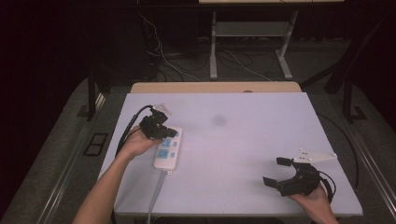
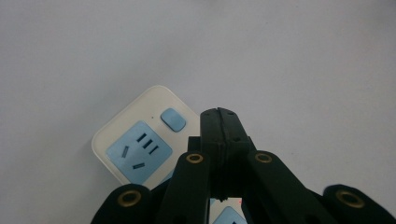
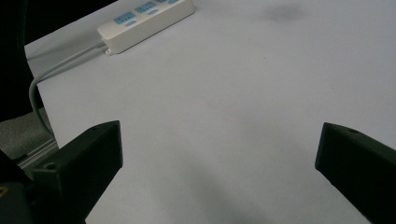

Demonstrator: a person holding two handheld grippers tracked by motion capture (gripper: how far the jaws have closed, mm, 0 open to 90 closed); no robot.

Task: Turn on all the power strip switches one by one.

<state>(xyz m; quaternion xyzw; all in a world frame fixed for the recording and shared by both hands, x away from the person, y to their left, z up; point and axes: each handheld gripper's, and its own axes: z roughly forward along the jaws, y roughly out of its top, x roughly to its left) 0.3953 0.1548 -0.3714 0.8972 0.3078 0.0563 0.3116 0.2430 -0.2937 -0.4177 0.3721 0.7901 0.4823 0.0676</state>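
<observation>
A white power strip (image 1: 168, 149) with blue sockets lies on the left part of the white table (image 1: 243, 135), its grey cable (image 1: 155, 196) running off the near edge. My left gripper (image 1: 172, 133) hovers over the strip's far end. In the left gripper view its jaws are pressed together with nothing between them (image 2: 219, 115), just right of a blue switch button (image 2: 173, 120) and a blue socket (image 2: 137, 151). My right gripper (image 1: 273, 171) rests near the front right corner, jaws wide apart (image 3: 219, 144) over bare table. The power strip (image 3: 144, 18) lies far off from it.
The strip's cable (image 3: 46, 74) hangs over the table edge. A faint dark smudge (image 1: 218, 120) marks the table's middle back. Desk legs (image 1: 214, 46) and loose cables (image 1: 168, 60) stand on the floor beyond the table.
</observation>
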